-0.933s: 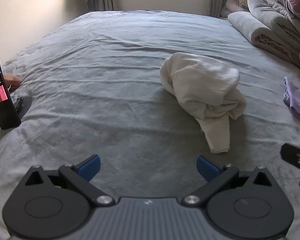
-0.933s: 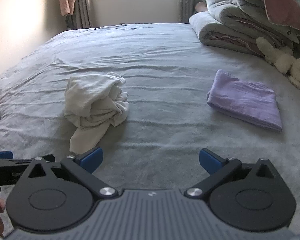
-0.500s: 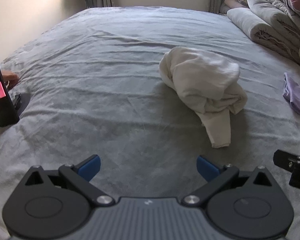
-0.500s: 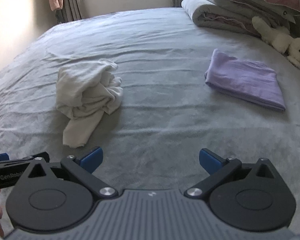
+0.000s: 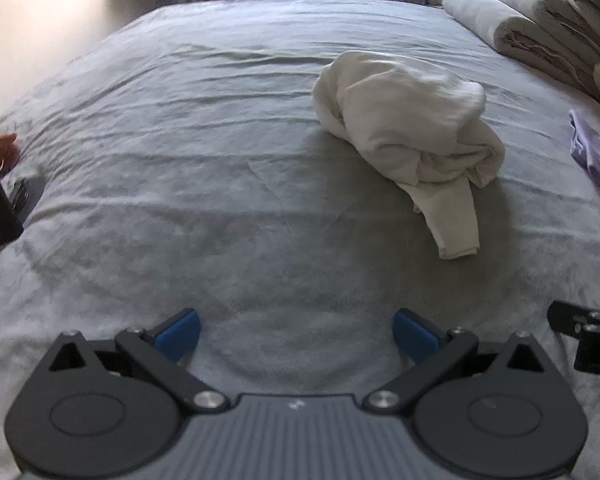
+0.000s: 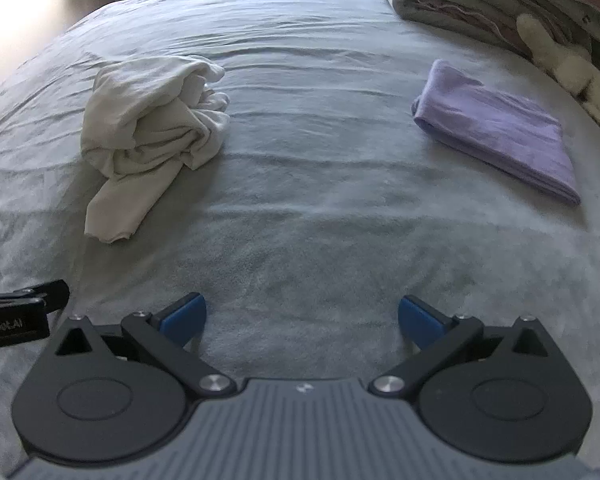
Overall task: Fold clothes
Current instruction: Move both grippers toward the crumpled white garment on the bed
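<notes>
Tongs left (image 5: 296,330) and right (image 6: 302,318) both spread, bare bedspread (image 6: 300,240) ahead; crumpled white garment (image 6: 148,136) beyond

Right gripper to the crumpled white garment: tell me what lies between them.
Only bare grey bedspread lies between the open right gripper and the crumpled white garment, as the right wrist view shows.

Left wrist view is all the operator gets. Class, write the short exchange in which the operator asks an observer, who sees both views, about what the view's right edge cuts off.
Operator: Is that purple thing folded?
Observer: Yes, the purple cloth lies flat as a neat folded rectangle.
Operator: And the right claw?
Observer: The right claw is open and empty, over bare bedspread.
</notes>
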A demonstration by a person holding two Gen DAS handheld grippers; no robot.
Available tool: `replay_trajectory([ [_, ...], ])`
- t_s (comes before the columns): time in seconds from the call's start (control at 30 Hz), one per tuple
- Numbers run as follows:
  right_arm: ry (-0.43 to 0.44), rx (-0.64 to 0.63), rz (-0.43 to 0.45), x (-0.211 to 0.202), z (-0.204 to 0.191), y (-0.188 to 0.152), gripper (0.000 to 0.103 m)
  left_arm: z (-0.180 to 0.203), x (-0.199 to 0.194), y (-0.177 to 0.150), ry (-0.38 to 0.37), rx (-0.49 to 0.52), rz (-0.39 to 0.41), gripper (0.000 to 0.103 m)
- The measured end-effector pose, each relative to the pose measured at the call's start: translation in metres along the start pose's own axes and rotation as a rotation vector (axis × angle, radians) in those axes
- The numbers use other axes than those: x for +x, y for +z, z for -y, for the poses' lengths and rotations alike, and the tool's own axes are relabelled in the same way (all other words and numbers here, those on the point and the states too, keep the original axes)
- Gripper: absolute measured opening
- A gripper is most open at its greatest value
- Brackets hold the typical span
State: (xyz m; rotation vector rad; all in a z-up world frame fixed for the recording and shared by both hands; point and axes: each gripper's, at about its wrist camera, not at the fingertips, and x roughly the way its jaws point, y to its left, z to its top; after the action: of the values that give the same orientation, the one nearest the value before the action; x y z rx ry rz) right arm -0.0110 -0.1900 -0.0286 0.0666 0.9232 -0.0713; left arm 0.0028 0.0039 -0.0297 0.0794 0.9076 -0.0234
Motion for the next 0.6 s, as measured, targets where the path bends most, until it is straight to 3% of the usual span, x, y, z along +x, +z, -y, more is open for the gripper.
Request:
replay_trajectory([
  [0.33, 0.032, -0.045, 0.011, 0.004, 0.003, -0.003, 0.103, -0.01, 0.002, 0.001, -0.059, 0.023, 0.041, 0.103],
  [0.6, 0.08, -0.011, 0.044, 0.006, -0.009, 0.011, 0.103, -0.016, 0.005, 0.008, -0.043, -0.01, 0.04, 0.102],
])
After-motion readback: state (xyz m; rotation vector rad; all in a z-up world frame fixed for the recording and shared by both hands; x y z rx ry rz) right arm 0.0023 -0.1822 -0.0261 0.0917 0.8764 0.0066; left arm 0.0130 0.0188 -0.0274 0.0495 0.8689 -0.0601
